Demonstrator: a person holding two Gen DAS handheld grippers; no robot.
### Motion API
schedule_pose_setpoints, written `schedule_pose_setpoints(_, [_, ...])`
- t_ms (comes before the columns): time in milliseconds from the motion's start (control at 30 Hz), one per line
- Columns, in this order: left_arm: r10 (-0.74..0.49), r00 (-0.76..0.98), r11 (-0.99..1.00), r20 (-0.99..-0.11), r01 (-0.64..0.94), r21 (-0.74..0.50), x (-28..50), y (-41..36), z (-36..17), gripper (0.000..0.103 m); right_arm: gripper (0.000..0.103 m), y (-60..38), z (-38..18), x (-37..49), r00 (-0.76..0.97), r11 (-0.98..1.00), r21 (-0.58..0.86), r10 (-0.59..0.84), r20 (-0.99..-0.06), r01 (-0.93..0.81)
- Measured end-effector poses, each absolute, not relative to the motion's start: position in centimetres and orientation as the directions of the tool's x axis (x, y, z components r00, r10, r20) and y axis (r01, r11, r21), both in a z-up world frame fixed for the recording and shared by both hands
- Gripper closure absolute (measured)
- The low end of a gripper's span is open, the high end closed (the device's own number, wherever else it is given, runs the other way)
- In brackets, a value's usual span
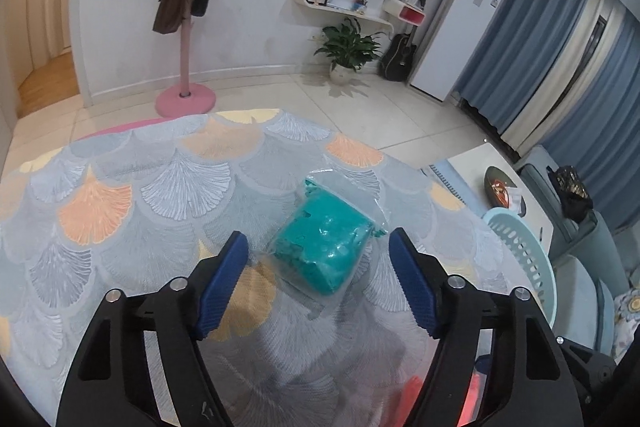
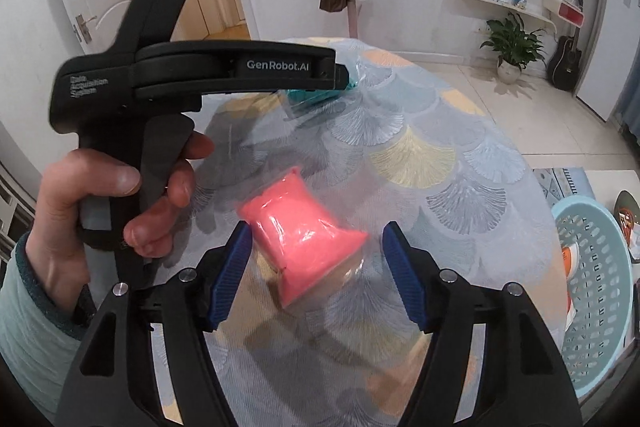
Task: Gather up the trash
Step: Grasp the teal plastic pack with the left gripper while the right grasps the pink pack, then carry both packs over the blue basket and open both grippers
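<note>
A teal packet in clear plastic wrap (image 1: 326, 247) lies on the round patterned rug (image 1: 160, 187). My left gripper (image 1: 318, 247) is open, its blue pads on either side of the packet, just short of it. A pink packet in clear wrap (image 2: 302, 239) lies on the rug (image 2: 440, 155) nearer to me. My right gripper (image 2: 316, 239) is open around it, the left pad close to its edge. The left gripper's body, held in a hand, shows side-on in the right wrist view (image 2: 338, 77), with the teal packet (image 2: 304, 95) partly hidden behind it.
A light blue perforated basket (image 2: 596, 283) stands at the rug's right edge, also in the left wrist view (image 1: 520, 251). A white low table (image 1: 500, 171) with a dish is behind it. A pink coat stand (image 1: 186, 95), a potted plant (image 1: 348, 51) and a guitar (image 1: 398, 57) stand by the far wall.
</note>
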State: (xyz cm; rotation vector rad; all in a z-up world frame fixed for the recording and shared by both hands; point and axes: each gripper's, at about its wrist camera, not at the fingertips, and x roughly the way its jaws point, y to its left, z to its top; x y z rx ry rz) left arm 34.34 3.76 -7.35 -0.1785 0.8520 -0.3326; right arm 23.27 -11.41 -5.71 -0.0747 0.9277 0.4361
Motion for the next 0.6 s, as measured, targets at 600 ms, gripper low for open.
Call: schedule_pose_setpoints(600, [-0.385, 0.650, 0.921, -0.656, 0.222, -0.320, 32.9, 4.1, -6.0, 0.064, 0.058, -13.5, -4.5, 22.5, 0.577, 0.925, 0.158, 0.341, -0.742, -0.344])
